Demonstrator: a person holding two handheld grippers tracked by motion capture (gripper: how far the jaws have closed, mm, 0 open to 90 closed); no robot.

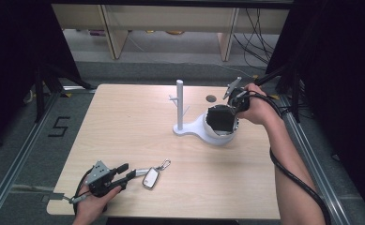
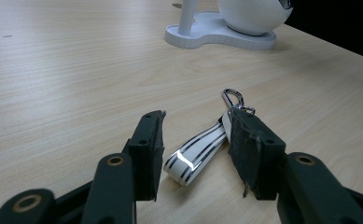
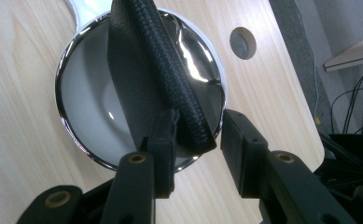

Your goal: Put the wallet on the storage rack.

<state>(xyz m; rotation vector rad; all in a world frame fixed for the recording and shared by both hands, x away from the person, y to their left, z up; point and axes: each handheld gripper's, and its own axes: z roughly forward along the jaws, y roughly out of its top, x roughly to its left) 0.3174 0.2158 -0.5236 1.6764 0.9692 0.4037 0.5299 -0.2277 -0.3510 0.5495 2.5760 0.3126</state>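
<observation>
The right gripper (image 3: 195,135) has its jaws apart around the black wallet (image 3: 156,79) resting in the white bowl (image 1: 220,136), beside the peg stand (image 1: 179,105). The left gripper (image 2: 195,154), jaws apart, straddles the key strap (image 2: 195,151) on the table (image 1: 124,126).

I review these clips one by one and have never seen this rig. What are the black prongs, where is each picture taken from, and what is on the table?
A person holds a two-jaw hand tool in each hand. One camera looks down from above; the other two ride on the tools, looking along their jaws. On the table stand a white stand with a bowl, and a key strap lies nearer. The left gripper is open around the strap, not pressing it. The right gripper is open over the bowl, with a black wallet leaning in the bowl between its jaws.
</observation>
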